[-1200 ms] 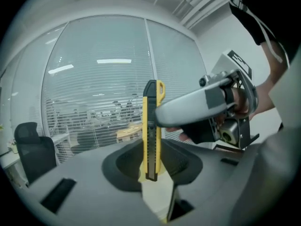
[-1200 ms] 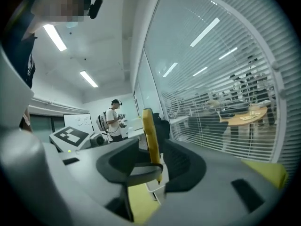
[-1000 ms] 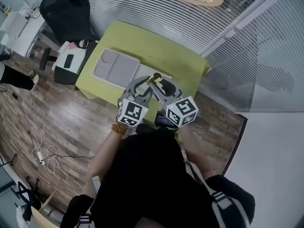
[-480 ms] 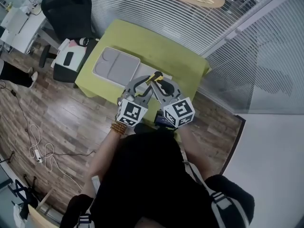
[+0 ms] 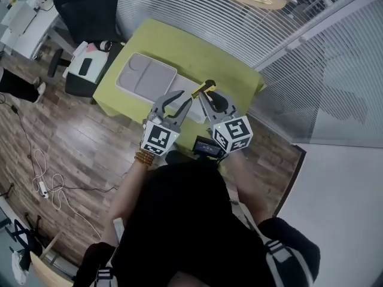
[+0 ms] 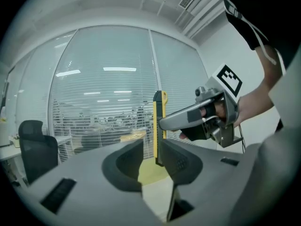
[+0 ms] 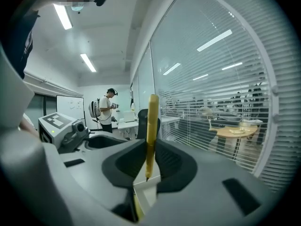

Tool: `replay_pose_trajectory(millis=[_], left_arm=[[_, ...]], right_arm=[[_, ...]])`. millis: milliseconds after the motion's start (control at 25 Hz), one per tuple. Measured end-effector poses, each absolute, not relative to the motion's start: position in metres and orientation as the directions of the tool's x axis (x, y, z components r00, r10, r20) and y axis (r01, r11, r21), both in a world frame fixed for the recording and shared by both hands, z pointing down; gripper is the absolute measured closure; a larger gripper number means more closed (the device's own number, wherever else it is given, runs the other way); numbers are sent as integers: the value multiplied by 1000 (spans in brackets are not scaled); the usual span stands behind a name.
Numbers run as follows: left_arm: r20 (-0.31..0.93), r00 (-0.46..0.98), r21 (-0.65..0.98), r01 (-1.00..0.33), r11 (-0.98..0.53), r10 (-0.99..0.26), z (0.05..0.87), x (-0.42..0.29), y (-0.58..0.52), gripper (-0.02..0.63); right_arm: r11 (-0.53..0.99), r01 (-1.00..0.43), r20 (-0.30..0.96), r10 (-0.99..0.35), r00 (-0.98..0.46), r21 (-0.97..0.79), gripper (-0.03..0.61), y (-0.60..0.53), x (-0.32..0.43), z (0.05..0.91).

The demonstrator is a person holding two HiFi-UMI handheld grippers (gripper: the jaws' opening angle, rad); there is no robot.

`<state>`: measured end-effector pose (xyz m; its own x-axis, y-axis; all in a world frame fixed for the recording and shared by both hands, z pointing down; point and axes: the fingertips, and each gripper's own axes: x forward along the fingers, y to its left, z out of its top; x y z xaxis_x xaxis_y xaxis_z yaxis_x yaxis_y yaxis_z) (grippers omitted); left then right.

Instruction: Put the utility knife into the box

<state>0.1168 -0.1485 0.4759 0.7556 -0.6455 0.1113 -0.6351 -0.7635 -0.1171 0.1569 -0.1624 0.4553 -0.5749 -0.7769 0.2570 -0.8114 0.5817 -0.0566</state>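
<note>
Two grippers hang over the green table [image 5: 179, 51] in the head view. The left gripper [image 5: 175, 101] has its jaws apart and empty. The right gripper [image 5: 207, 95] holds the yellow utility knife [image 5: 204, 89] in the air, apart from the grey box [image 5: 146, 79] lying on the table to the left.

Left gripper view: its jaws gape, and the knife stands upright just beyond them.

Right gripper view: the jaws, which have just been closing, clamp the upright knife.

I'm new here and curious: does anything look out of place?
Nothing spilled or broken. Only the knife hangs in the air, pinched in the right hand-held gripper, whose jaws have just been closing on it. The box lies flat.
</note>
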Motion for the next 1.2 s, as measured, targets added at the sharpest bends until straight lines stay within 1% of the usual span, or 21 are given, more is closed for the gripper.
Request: replay_pose_trajectory(millis=[280, 480, 640, 800, 1040, 1200], left_arm=[[70, 716, -89, -689, -719, -695, 471, 105, -153, 527], [44, 641, -100, -761, -641, -767, 465, 96, -157, 561], [41, 620, -94, -779, -620, -784, 462, 87, -158, 578], [57, 590, -95, -800, -593, -805, 464, 75, -158, 583], [82, 546, -97, -829, -551, -834, 469, 62, -161, 586], [91, 530, -64, -842, -536, -843, 470, 53, -161, 587]], right_arm=[[614, -789, 314, -748, -585, -5, 522, -175, 157, 468], [643, -766, 376, -714, -590, 19, 522, -183, 155, 487], [675, -736, 450, -673, -587, 50, 522, -187, 153, 512], [708, -704, 523, -624, -581, 62, 522, -191, 149, 540], [729, -682, 600, -573, -559, 61, 522, -203, 155, 575], [740, -670, 648, -535, -542, 51, 522, -207, 156, 595]])
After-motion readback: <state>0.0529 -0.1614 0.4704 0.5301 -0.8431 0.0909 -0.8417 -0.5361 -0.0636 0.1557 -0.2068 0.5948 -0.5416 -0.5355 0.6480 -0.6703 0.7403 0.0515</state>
